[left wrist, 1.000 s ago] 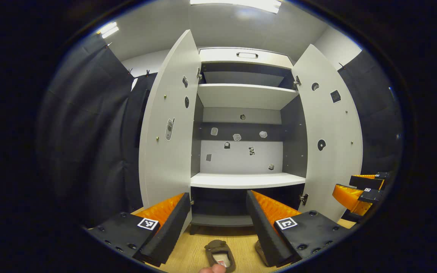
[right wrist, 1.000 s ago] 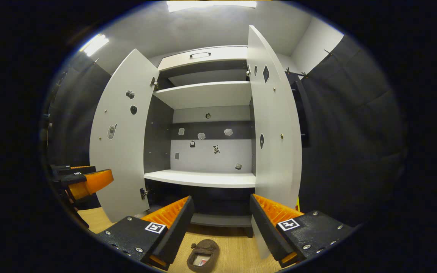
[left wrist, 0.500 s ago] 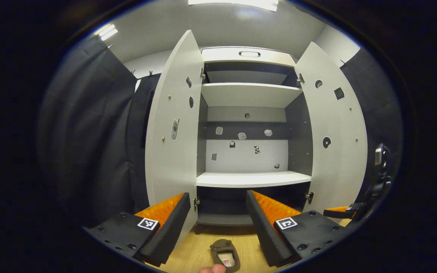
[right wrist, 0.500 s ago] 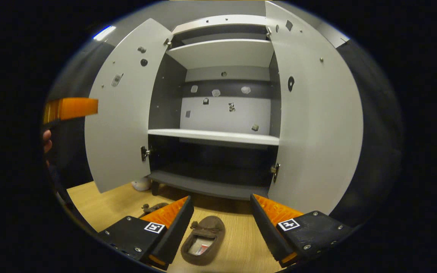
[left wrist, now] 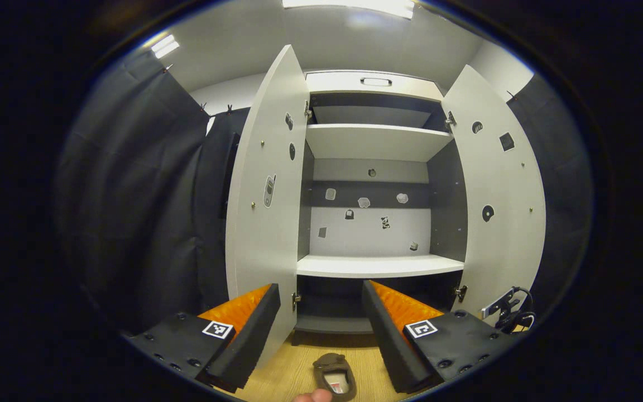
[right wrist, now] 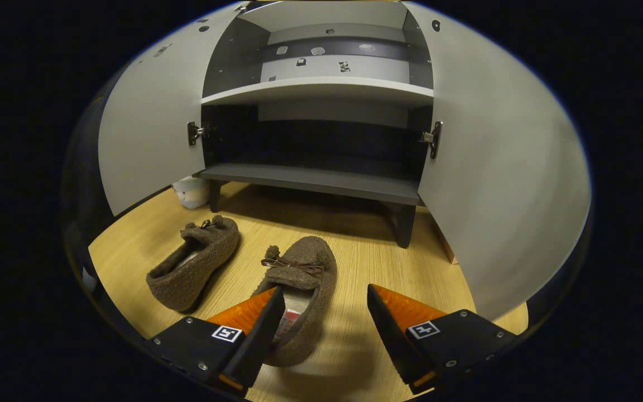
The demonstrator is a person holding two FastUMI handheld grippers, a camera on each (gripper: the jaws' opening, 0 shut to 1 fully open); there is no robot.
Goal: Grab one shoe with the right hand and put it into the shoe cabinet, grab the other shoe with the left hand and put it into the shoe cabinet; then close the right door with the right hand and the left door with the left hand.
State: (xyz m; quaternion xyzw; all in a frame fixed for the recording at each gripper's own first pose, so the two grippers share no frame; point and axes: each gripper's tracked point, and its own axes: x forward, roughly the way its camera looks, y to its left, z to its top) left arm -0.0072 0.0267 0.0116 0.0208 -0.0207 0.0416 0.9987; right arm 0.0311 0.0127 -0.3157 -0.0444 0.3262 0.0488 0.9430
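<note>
In the right gripper view the right tool (right wrist: pixel 321 318) hangs low over the wooden floor (right wrist: pixel 372 262) with its fingers spread wide, gripping nothing. One brown shoe (right wrist: pixel 299 290) lies on the floor right ahead of it, toe with a small bow pointing toward the cabinet (right wrist: pixel 310 178). The heel end sits between the fingers but nearer the left one, which overlaps the shoe's opening; whether it touches cannot be told. The right finger stands clear of the shoe, over bare floor. The second shoe (right wrist: pixel 193 271) lies farther left of the tool, apart from the first, also toe toward the cabinet. Beyond both shoes the cabinet's dark bottom shelf stands open, with the left door (right wrist: pixel 148 145) and right door (right wrist: pixel 500 184) swung out to either side. A small pale object (right wrist: pixel 190 191) rests on the floor by the cabinet's left leg.

In the left gripper view the left tool (left wrist: pixel 321 329) is held higher, facing the cabinet (left wrist: pixel 377 268) straight on, fingers wide apart and empty. A shoe (left wrist: pixel 335 375) lies on the floor below and between its fingers. Both doors, left (left wrist: pixel 268 223) and right (left wrist: pixel 500 195), stand open. A fingertip (left wrist: pixel 313 396) shows at the bottom edge.
</note>
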